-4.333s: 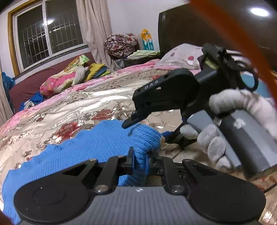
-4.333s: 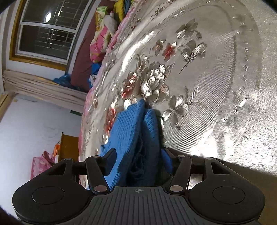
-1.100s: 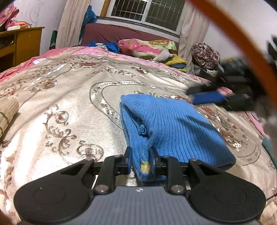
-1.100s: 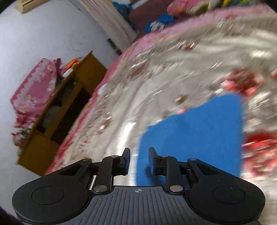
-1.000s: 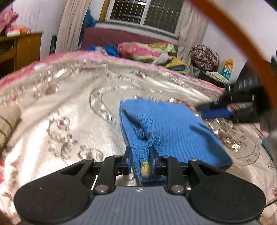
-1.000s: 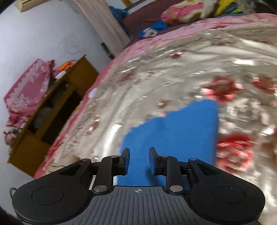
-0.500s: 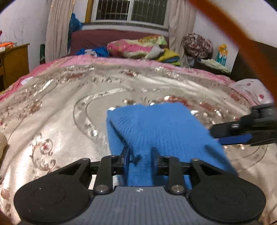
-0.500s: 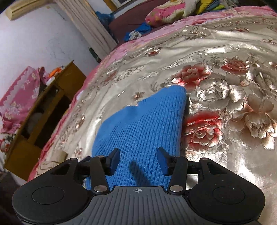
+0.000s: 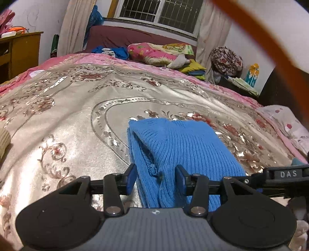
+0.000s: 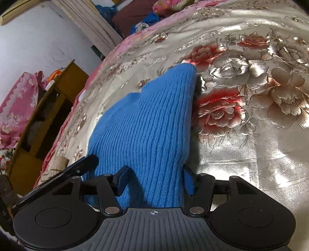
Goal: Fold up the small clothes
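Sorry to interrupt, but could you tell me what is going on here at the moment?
A person with a handheld gripper in each hand is folding a small blue knit garment on a bed with a shiny floral bedspread. The garment lies folded into a compact stack. The left gripper and right gripper each straddle its near edge, and both sets of jaws are opening, letting the fabric go.

- The left wrist view is taken from just behind the left gripper [image 9: 155, 178], low over the bed [image 9: 63, 115], facing a barred window [image 9: 160, 13].
- The right wrist view is taken from behind the right gripper [image 10: 154, 180], tilted down, facing a wooden cabinet [image 10: 48, 108].
- A folded blue knit garment [image 9: 185, 146], seen very close, is shared by both views.
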`<state>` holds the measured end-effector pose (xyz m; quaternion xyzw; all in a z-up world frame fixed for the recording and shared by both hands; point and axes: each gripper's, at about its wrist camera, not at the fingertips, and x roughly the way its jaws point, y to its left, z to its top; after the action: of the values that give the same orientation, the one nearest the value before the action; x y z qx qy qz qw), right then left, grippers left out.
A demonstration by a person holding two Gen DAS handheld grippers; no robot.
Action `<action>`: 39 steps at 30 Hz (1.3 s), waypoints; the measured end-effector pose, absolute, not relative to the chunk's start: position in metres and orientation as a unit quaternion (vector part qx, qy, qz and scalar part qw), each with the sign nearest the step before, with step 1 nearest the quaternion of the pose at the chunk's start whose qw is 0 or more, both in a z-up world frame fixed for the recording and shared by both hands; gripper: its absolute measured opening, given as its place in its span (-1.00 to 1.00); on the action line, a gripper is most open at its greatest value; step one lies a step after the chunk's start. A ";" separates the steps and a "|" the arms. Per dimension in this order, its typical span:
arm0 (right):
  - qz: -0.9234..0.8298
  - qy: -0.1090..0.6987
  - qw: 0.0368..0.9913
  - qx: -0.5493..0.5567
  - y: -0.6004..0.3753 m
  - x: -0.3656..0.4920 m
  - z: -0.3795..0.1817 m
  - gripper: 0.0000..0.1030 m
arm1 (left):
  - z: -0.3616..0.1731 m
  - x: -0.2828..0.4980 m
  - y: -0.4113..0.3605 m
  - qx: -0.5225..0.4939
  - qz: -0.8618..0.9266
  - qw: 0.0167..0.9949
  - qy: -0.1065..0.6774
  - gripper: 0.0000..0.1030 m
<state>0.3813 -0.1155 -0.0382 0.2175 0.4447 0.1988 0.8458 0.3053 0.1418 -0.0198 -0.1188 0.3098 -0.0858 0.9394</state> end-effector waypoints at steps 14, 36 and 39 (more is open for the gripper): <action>0.194 0.448 0.845 0.216 -0.102 0.387 -0.044 -0.40 | -0.042 0.317 0.138 -0.130 -0.109 0.917 0.361 -0.07; 0.173 0.479 0.848 0.145 -0.203 0.224 -0.008 -0.39 | -0.019 0.185 0.073 -0.075 -0.220 0.882 0.410 -0.20; 0.164 0.440 0.875 0.120 -0.205 0.219 0.015 -0.35 | -0.011 0.184 0.077 -0.079 -0.212 0.890 0.396 -0.20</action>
<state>0.2186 -0.2051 0.0154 0.1198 0.4399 0.1638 0.8748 0.1845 0.0769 -0.0113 -0.0789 0.3962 -0.2123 0.8898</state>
